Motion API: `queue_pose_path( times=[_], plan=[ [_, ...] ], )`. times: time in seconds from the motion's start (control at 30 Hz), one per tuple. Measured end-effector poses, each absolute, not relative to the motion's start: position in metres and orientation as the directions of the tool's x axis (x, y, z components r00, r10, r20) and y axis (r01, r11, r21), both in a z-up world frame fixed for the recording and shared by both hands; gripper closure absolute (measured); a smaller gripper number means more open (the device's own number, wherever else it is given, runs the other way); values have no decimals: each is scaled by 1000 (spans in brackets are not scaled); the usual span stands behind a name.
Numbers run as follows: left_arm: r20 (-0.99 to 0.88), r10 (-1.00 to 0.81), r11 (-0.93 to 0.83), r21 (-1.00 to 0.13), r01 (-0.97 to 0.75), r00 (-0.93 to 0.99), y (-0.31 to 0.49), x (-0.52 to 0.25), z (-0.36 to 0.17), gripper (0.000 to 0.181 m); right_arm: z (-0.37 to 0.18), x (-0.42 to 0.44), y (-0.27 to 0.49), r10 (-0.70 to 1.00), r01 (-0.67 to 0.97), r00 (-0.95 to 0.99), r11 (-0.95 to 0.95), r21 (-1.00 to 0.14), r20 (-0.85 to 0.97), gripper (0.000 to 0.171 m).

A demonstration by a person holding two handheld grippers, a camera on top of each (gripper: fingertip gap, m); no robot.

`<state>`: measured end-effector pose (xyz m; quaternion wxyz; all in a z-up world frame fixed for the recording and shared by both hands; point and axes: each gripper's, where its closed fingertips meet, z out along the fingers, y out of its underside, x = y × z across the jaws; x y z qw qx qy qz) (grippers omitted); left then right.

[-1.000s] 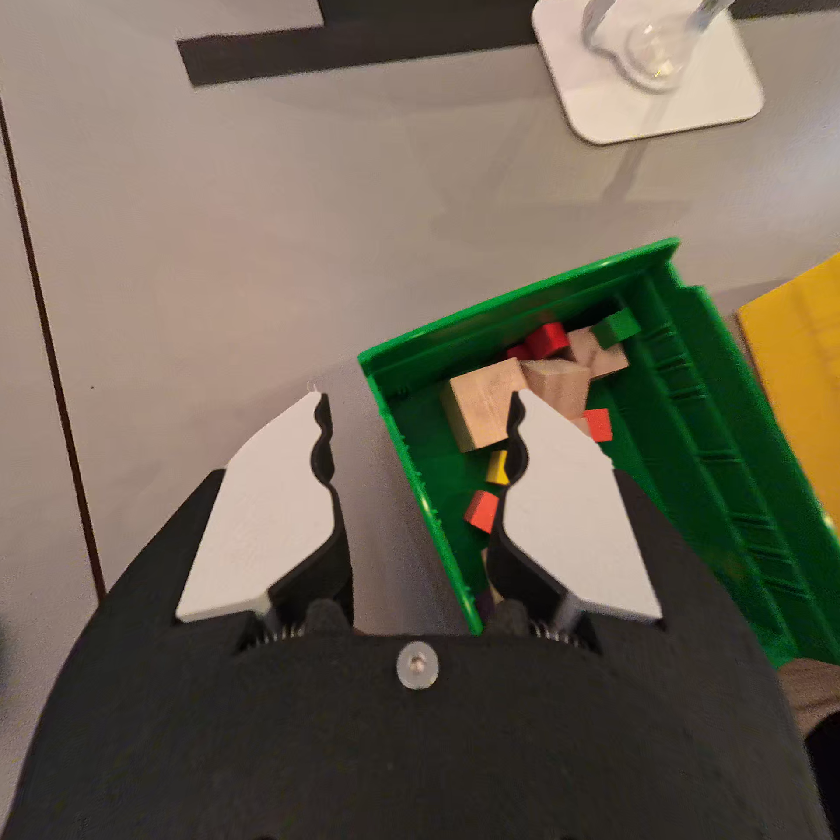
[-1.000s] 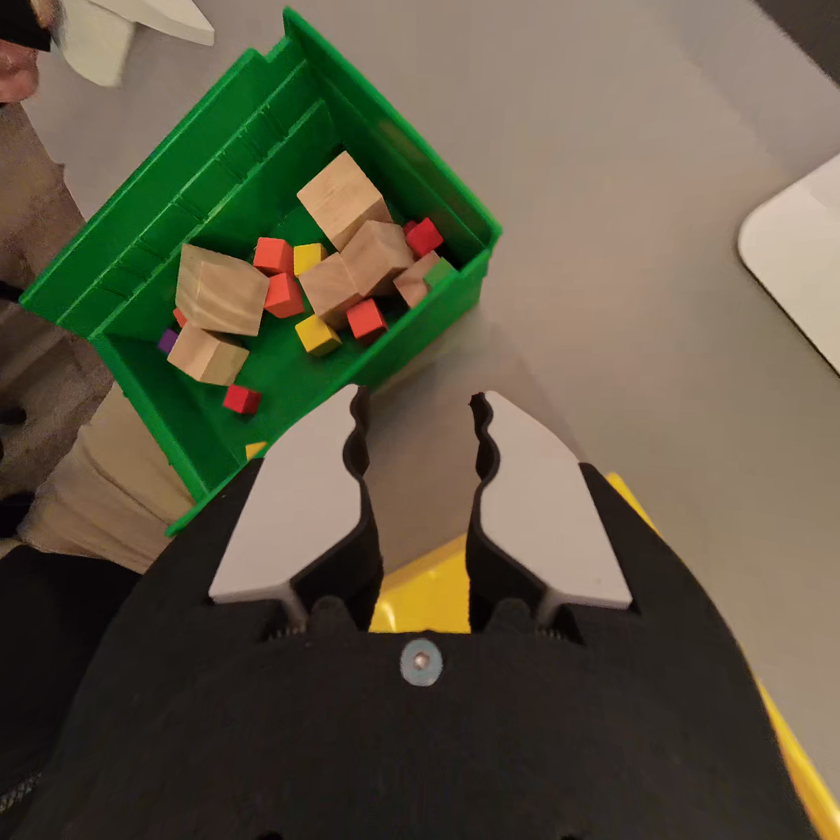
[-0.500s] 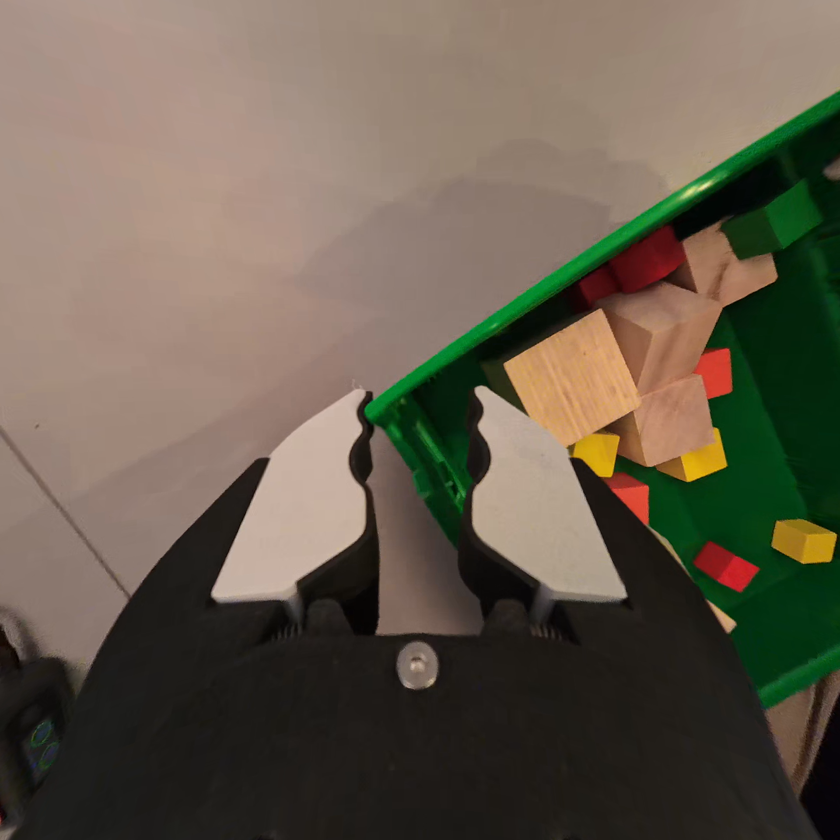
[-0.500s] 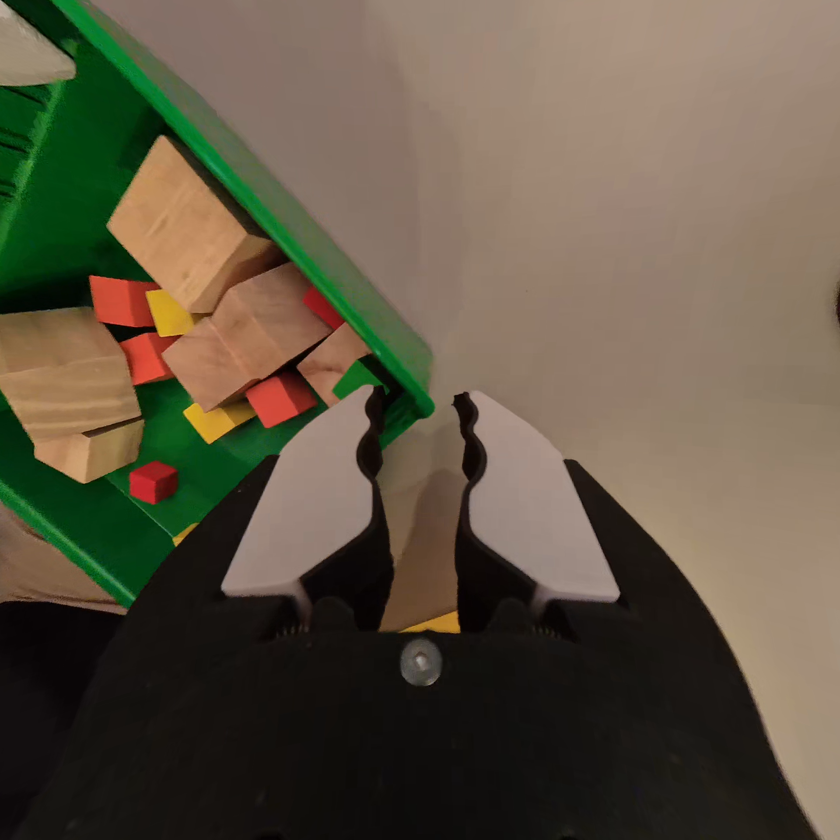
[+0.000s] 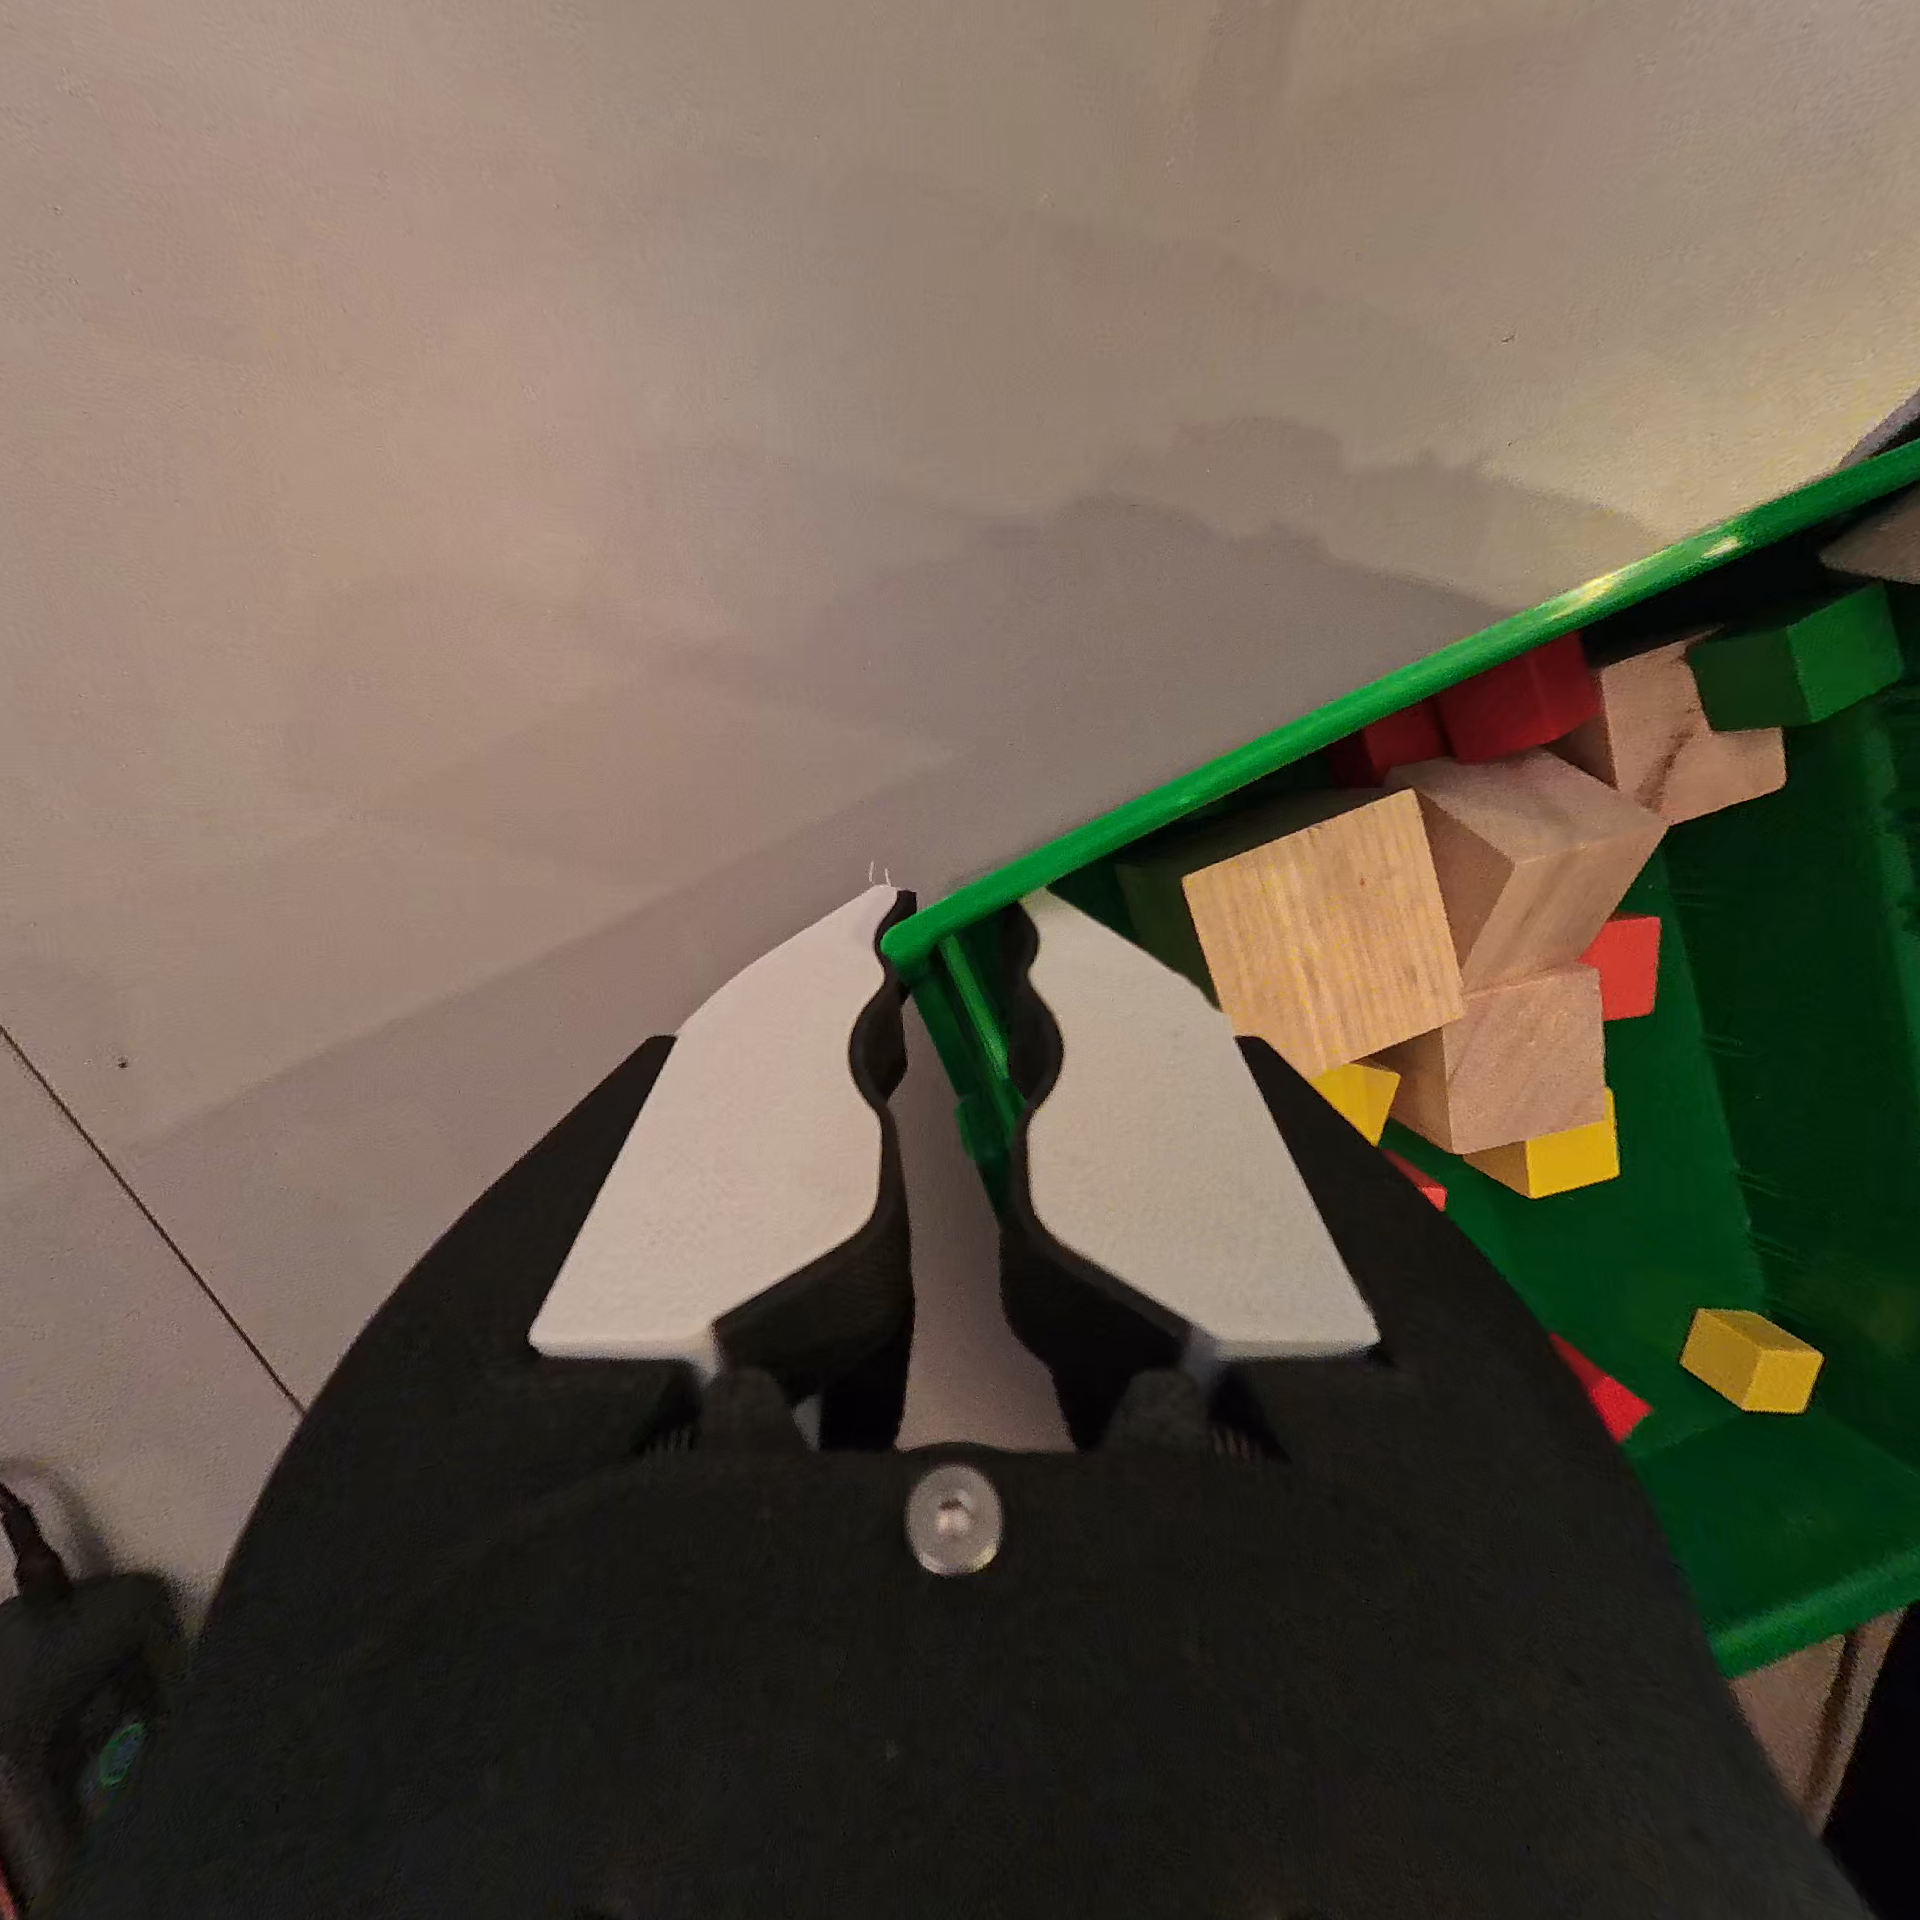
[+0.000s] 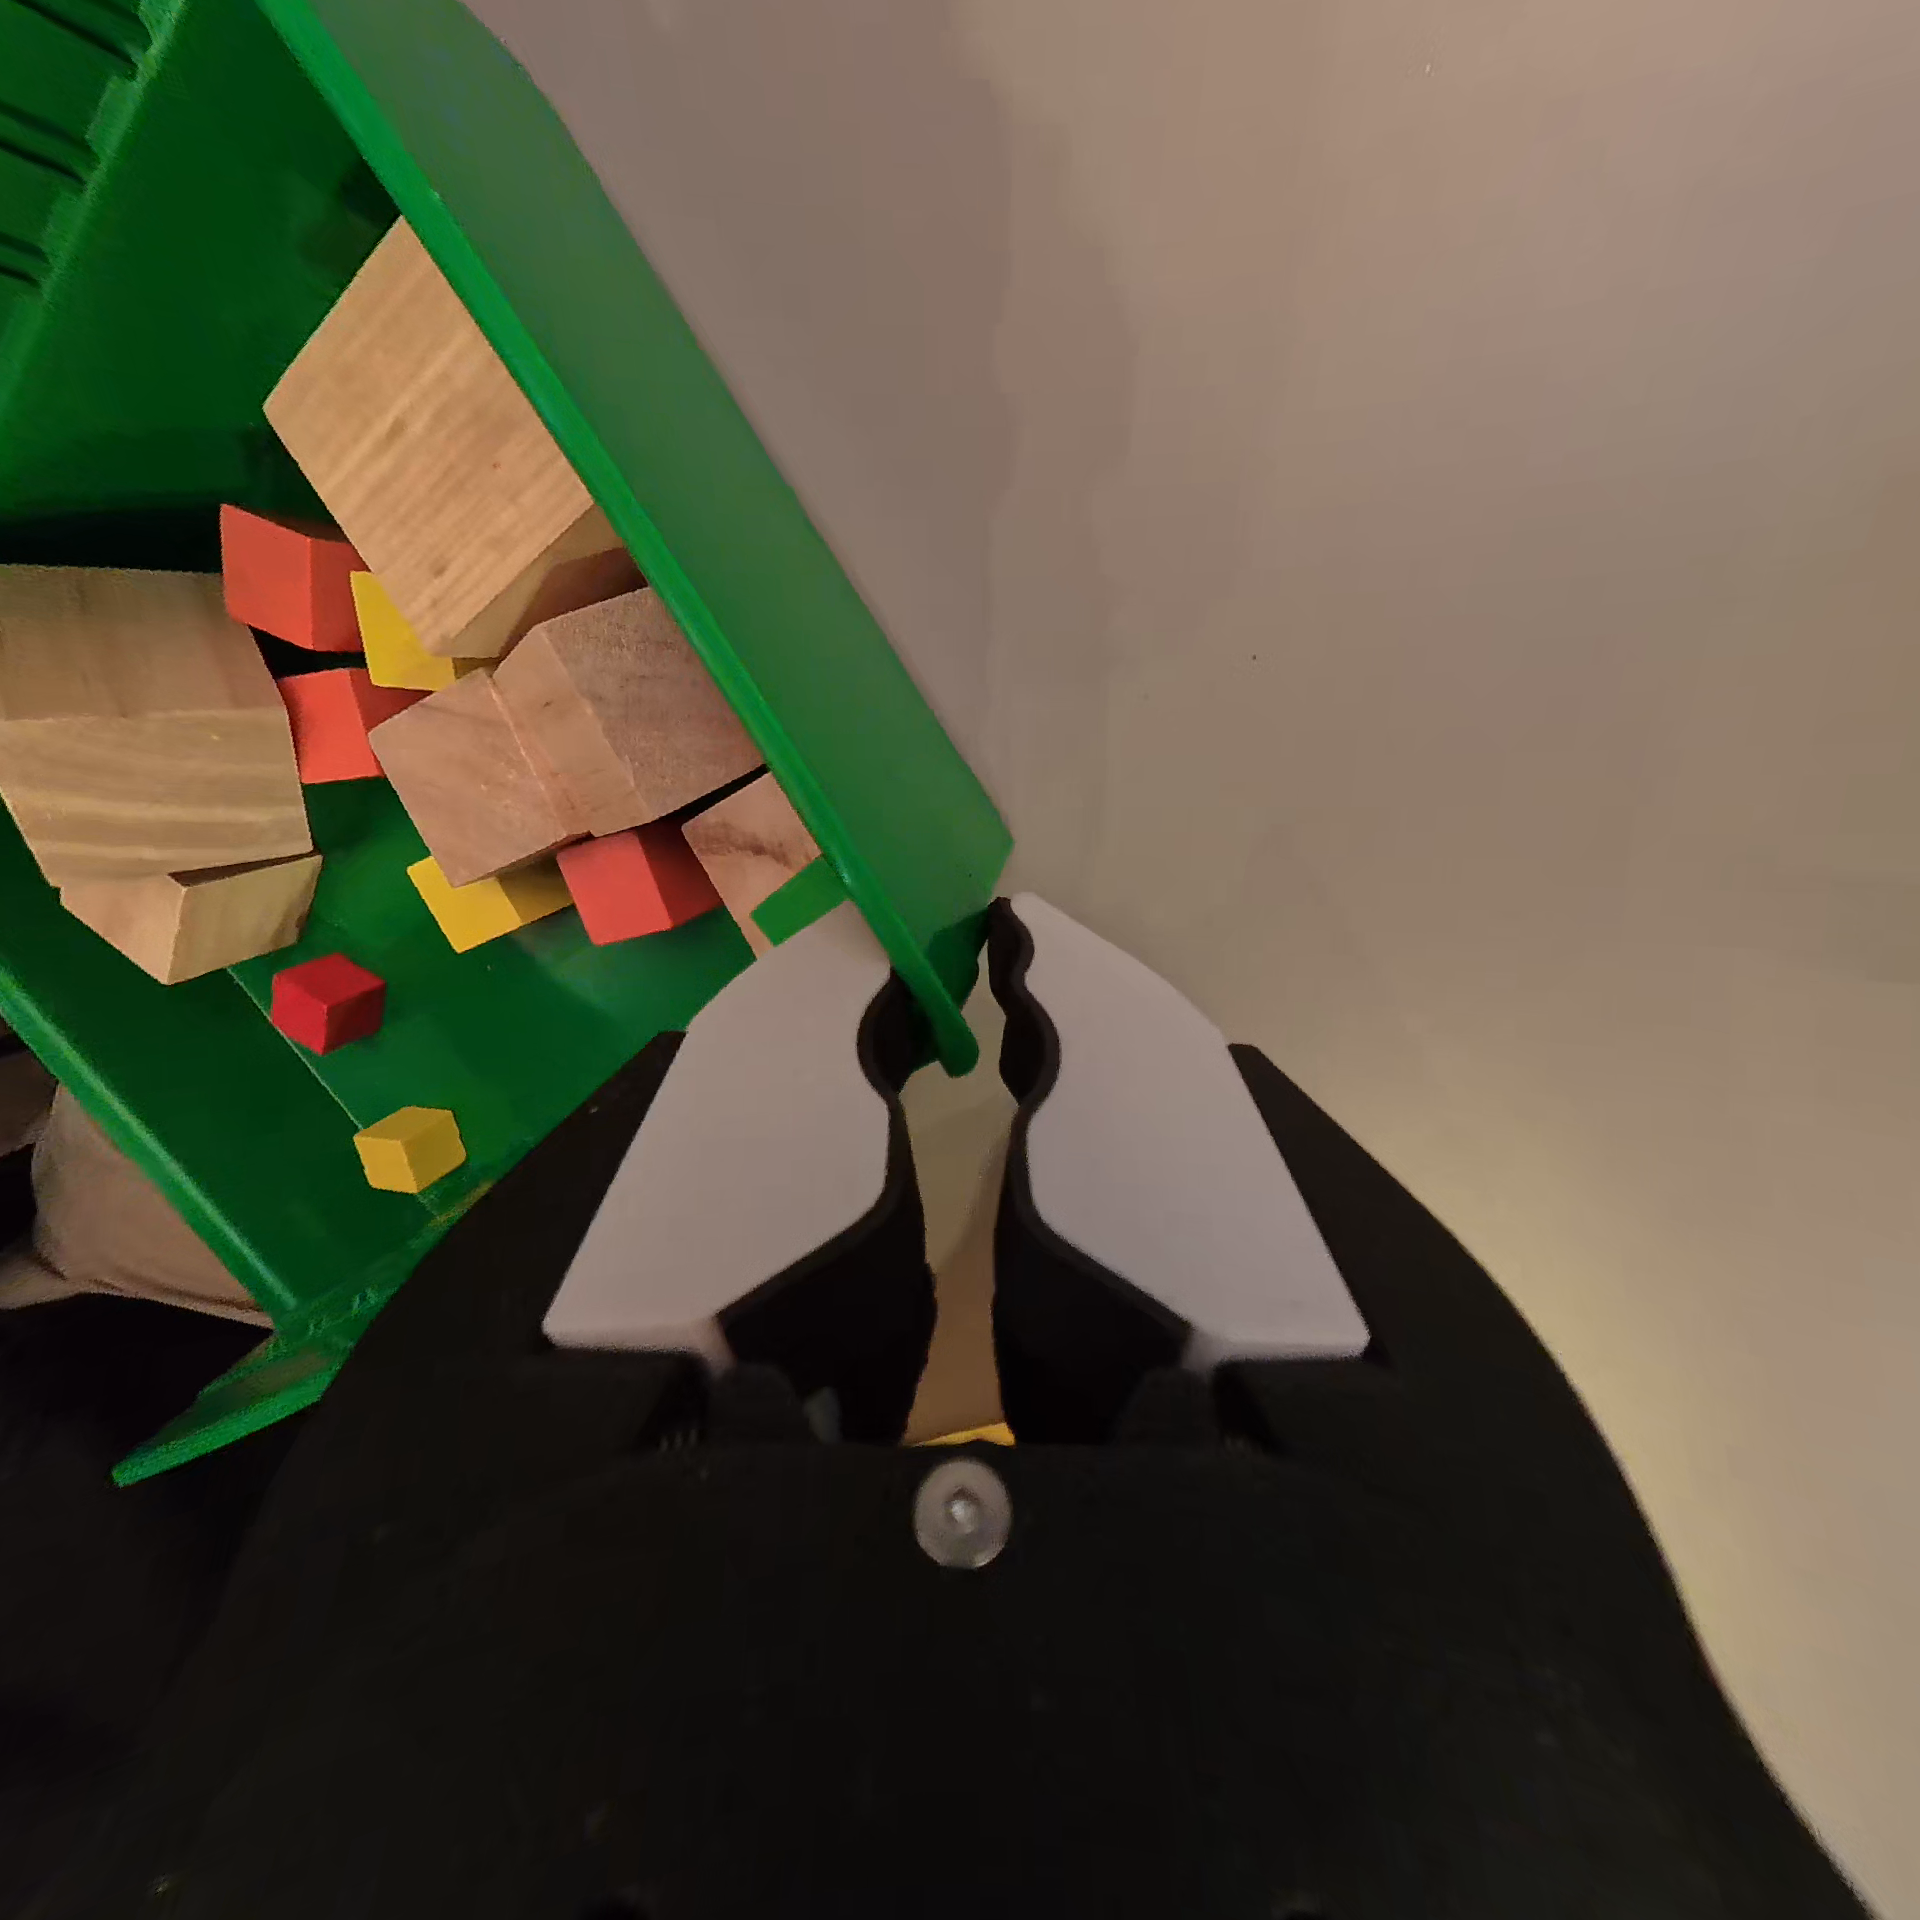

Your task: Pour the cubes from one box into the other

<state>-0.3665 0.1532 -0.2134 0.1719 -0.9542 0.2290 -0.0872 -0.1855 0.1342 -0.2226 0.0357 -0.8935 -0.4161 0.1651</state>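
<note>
A green plastic box point(image 5: 1351, 717) holds several wooden cubes point(image 5: 1325, 940) and small red, yellow and green cubes. My left gripper point(image 5: 961, 935) is shut on the box's wall at one near corner, with one finger outside and one inside. In the right wrist view the same green box point(image 6: 790, 665) fills the left side, and its wooden cubes point(image 6: 436, 436) are piled against the wall. My right gripper point(image 6: 956, 945) is shut on that wall at the other corner. A sliver of the yellow box point(image 6: 961, 1437) shows low between my right fingers.
The grey table point(image 5: 727, 416) spreads beyond the box in both views. A thin seam point(image 5: 145, 1195) crosses it at the left. A dark device with a cable point(image 5: 62, 1704) lies at the lower left. Beige cloth point(image 6: 114, 1226) shows under the box's left end.
Both grippers moved in on the green box's near corners and closed on its wall. The box now looms larger and more slanted in both views.
</note>
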Motion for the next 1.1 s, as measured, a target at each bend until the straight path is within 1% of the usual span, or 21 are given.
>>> queue_pose_path(
  times=[0.17, 0.3, 0.6, 0.8, 1.1],
  plan=[
    [43, -506, -815, -351, -461, 861, 159, -358, -203, 169, -219, -177, 131, 740, 720, 600, -665, -198, -304, 164],
    [48, -519, -810, -344, -474, 853, 167, -350, -193, 171, -207, -168, 134, 739, 716, 599, -666, -209, -307, 162],
    [12, -564, -776, -351, -524, 826, 194, -321, -148, 171, -168, -142, 154, 720, 671, 616, -692, -264, -319, 160],
    [-26, -596, -730, -397, -555, 803, 215, -289, -108, 171, -132, -112, 170, 708, 633, 637, -706, -318, -305, 159],
    [-55, -645, -661, -460, -593, 762, 244, -216, -42, 171, -69, -43, 189, 674, 573, 686, -733, -367, -274, 158]
  ],
)
